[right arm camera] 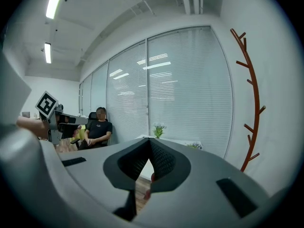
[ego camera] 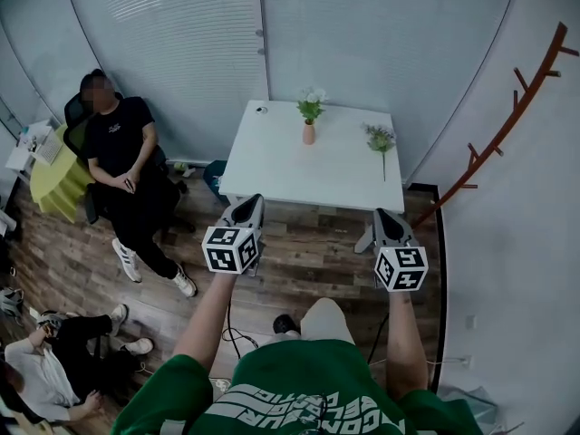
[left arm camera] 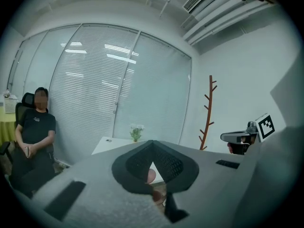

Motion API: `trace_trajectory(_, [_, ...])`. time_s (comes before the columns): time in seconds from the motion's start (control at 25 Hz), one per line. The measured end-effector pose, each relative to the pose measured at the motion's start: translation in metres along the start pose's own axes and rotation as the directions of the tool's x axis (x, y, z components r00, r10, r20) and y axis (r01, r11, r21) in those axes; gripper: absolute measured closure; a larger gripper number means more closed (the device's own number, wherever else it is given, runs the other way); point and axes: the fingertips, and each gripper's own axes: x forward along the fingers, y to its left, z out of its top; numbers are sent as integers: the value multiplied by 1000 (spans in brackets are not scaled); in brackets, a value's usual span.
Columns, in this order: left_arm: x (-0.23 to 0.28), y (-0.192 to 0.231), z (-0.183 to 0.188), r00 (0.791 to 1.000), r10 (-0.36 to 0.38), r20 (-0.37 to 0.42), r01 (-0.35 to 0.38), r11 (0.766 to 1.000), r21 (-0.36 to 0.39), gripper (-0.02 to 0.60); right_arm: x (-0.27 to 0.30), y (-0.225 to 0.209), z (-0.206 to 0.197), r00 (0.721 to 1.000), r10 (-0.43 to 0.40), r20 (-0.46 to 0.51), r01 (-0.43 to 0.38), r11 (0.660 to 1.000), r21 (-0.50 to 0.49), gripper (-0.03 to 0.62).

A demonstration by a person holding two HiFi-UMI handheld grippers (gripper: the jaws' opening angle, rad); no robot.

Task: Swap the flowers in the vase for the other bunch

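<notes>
White table holds the vase at mid far edge, while the other bunch lies by the right edge, stem toward the near edge, ahead of the right gripper; it and the left gripper are pressed together, empty.

No text reading legibly, white lettering on the green shirt at six o'clock showing upside down and cropped, too blurred for reading.

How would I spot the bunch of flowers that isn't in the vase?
Find the white table by the window blinds. A loose bunch lies flat near its right edge. Unlike the white flowers upright in the small vase, it has purplish blooms.
</notes>
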Motion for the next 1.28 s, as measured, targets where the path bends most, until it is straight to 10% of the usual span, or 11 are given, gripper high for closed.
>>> trace_trajectory(1.28, [207, 166, 74, 996, 78, -30, -78, 997, 18, 577, 298, -41, 57, 995, 94, -41, -94, 996, 0, 580])
